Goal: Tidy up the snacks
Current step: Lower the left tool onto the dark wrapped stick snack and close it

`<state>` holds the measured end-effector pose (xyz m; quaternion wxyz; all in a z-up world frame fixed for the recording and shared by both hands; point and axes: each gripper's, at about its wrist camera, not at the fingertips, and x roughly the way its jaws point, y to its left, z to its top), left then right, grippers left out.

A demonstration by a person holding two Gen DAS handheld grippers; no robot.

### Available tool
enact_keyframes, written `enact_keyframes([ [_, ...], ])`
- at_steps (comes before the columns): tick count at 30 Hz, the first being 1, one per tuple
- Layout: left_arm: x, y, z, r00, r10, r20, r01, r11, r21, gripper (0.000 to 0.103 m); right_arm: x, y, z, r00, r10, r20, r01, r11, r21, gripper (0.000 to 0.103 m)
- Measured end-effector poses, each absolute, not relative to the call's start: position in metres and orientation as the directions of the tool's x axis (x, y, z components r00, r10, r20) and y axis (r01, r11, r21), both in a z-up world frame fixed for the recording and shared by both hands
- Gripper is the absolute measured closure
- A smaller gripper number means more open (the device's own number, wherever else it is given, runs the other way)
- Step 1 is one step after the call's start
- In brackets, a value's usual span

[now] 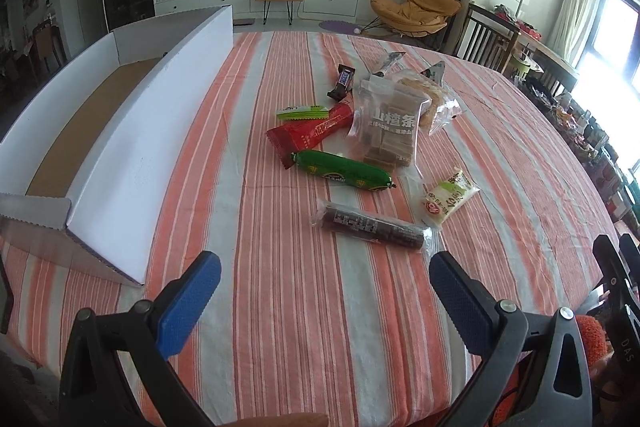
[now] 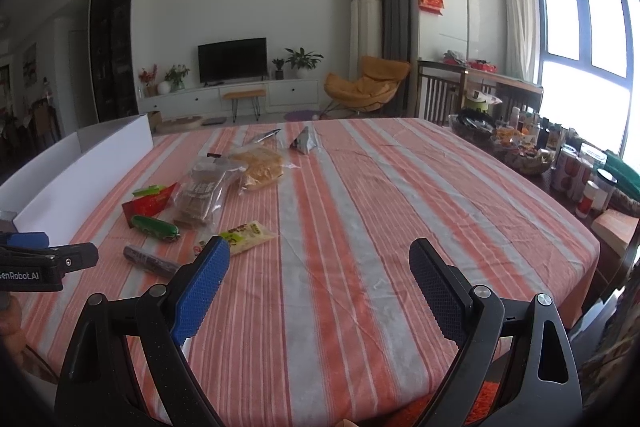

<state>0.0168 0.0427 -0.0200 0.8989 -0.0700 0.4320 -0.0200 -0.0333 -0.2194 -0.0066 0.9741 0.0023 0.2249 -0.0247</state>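
Several snacks lie in a loose pile mid-table: a green sausage (image 1: 342, 171), a dark roll in clear wrap (image 1: 372, 227), a red packet (image 1: 310, 131), a clear bag of brown bars (image 1: 390, 129), a small white-green pouch (image 1: 450, 198) and a dark candy bar (image 1: 341, 82). An open white cardboard box (image 1: 132, 151) stands at the left. My left gripper (image 1: 325, 267) hovers open just short of the dark roll. My right gripper (image 2: 320, 255) is open over bare cloth, right of the same pile, where the pouch (image 2: 248, 235) and sausage (image 2: 156, 227) show.
The table wears an orange-and-grey striped cloth (image 2: 380, 195). Baskets, jars and cans (image 2: 568, 167) crowd a side table at the right. The other gripper's body (image 2: 44, 263) shows at the left edge. A TV, plants and an orange chair stand beyond.
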Motion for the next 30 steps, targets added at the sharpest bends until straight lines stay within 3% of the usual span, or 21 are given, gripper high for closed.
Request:
enact_keyframes([
  [7, 0.045, 0.054, -0.048, 0.547, -0.115, -0.829, -0.086, 0.978, -0.192, 0.000, -0.031, -0.226, -0.012, 0.895, -0.036, -0.445, 0.051, 0.998, 0.022, 0.010],
  [13, 0.105, -0.004, -0.061, 0.496, 0.014, -0.868, -0.111, 0.993, -0.047, 0.000, -0.030, -0.228, -0.013, 0.891, -0.018, -0.455, 0.044, 0.998, 0.045, 0.010],
  [17, 0.117, -0.027, -0.082, 0.457, 0.181, -0.871, -0.127, 0.982, 0.137, 0.000, -0.034, -0.228, -0.011, 0.895, -0.018, -0.447, 0.040, 0.998, 0.040, 0.010],
  [27, 0.097, 0.028, -0.095, 0.424, 0.070, -0.903, 0.044, 0.994, 0.097, 0.000, -0.028, -0.231, -0.017, 0.884, 0.019, -0.466, 0.021, 0.997, 0.081, 0.010],
  [30, 0.100, 0.039, -0.099, 0.409, 0.007, -0.913, 0.064, 0.997, 0.036, 0.000, -0.029, -0.227, -0.017, 0.885, 0.023, -0.466, 0.010, 0.998, 0.068, 0.010],
])
